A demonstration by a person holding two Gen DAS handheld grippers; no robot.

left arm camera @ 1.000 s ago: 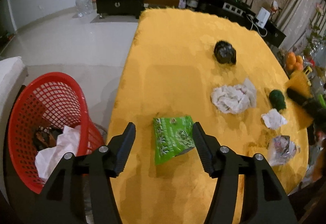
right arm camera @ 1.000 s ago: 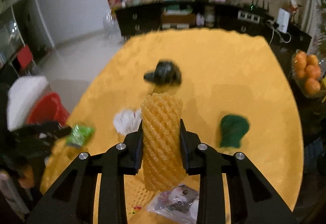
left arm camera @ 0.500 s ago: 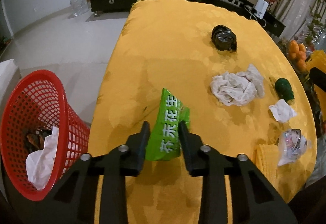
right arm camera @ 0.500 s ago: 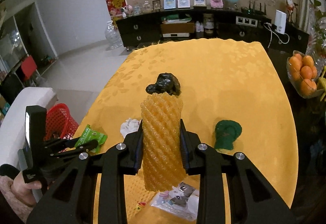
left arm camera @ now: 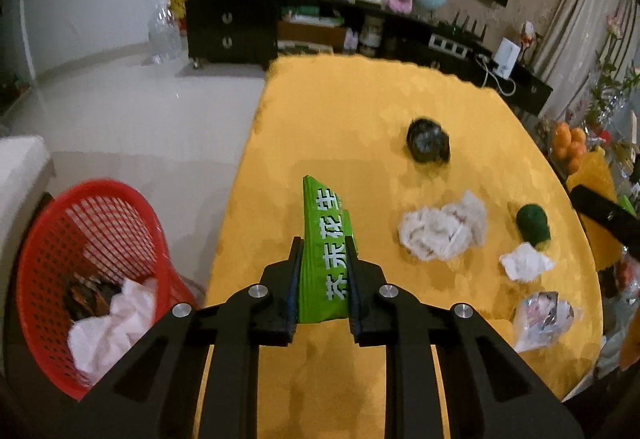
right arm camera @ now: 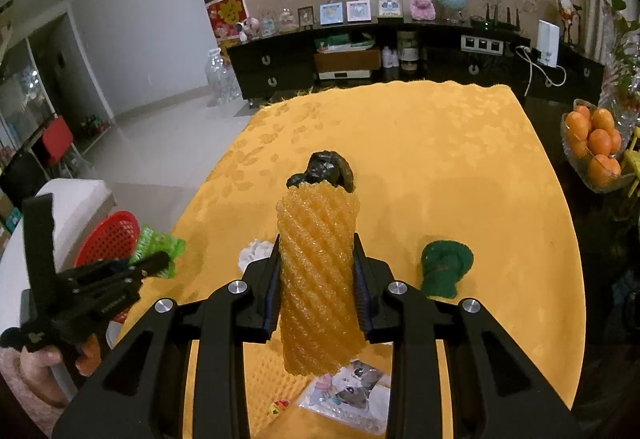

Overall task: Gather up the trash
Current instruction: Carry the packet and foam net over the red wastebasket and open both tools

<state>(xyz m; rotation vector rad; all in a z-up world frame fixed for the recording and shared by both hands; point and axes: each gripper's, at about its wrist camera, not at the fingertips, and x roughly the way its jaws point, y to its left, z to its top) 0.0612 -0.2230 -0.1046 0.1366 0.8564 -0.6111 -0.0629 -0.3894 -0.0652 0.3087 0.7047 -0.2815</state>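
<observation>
Fingers [left arm camera: 297, 271] of the left gripper [left arm camera: 322, 271], having just been closing, are pinching the green snack packet [left arm camera: 326, 239] upright, which is best carried leftward to the red basket [left arm camera: 92, 263] before release, while right gripper [right arm camera: 316, 279] is clamping the orange foam net [right arm camera: 318, 279].

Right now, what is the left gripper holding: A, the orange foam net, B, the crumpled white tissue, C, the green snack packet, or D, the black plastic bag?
C: the left gripper is shut on the green snack packet, whose pads press both its sides, while the white tissue and black bag lie on the yellow table, and the orange foam net sits in the right gripper.
</observation>
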